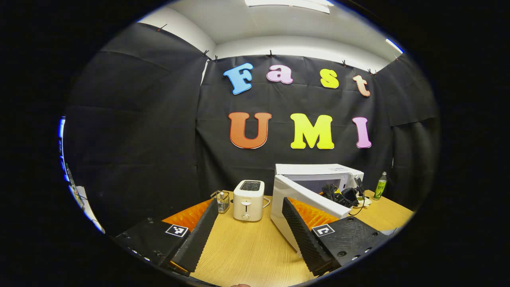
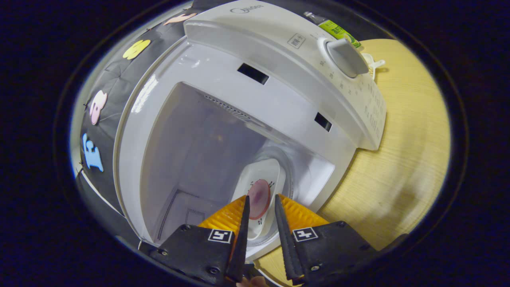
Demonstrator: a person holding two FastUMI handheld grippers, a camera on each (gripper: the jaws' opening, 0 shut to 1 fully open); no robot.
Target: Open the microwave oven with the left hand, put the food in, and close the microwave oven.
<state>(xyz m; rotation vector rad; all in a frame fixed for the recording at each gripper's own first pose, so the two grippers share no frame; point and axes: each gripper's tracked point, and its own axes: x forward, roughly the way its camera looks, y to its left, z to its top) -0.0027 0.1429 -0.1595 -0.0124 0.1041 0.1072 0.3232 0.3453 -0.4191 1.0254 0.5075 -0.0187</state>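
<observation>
The white microwave (image 1: 318, 171) stands at the back right of the wooden table, and its door (image 1: 306, 197) is swung open toward me. My left gripper (image 1: 250, 202) hovers open in front of it, holding nothing. The right gripper (image 1: 347, 195) reaches into the oven's mouth. In the right gripper view a white plate (image 2: 263, 171) with a round pink piece of food (image 2: 259, 193) lies inside the microwave cavity (image 2: 199, 151) over the glass turntable. My right gripper (image 2: 260, 204) is closed narrowly on the plate's near rim.
A white toaster (image 1: 249, 199) and a small glass jar (image 1: 223, 200) stand left of the microwave. A green bottle (image 1: 380, 185) sits to its right. The microwave's control knob (image 2: 346, 57) faces out on the panel beside the cavity. Bare table (image 1: 247, 247) lies before the left gripper.
</observation>
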